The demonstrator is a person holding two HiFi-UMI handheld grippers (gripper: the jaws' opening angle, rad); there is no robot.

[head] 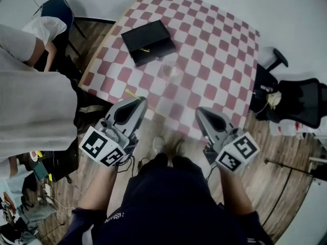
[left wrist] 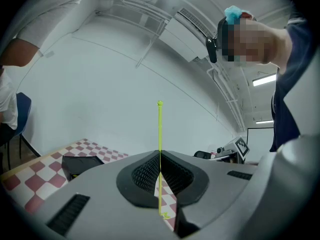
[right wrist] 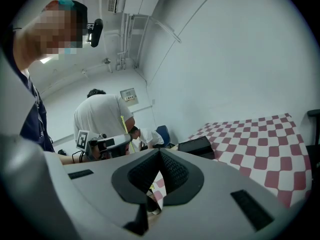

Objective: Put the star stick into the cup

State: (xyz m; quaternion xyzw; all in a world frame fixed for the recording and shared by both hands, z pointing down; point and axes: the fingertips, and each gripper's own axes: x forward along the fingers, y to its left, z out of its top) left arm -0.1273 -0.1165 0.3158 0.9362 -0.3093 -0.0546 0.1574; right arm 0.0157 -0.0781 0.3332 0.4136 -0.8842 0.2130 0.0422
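My left gripper (left wrist: 160, 156) is clenched on the star stick (left wrist: 160, 129), which stands straight up between the jaws. My right gripper (right wrist: 159, 154) is closed with nothing in it. I hold both at the near edge of the checked desk (head: 214, 45). The clear cup (head: 169, 69) stands further out on the desk, just beside a black box (head: 148, 41) and well apart from the stick. I'd say the pick-up is done. What's left is carrying the stick over the cup and lowering it in.
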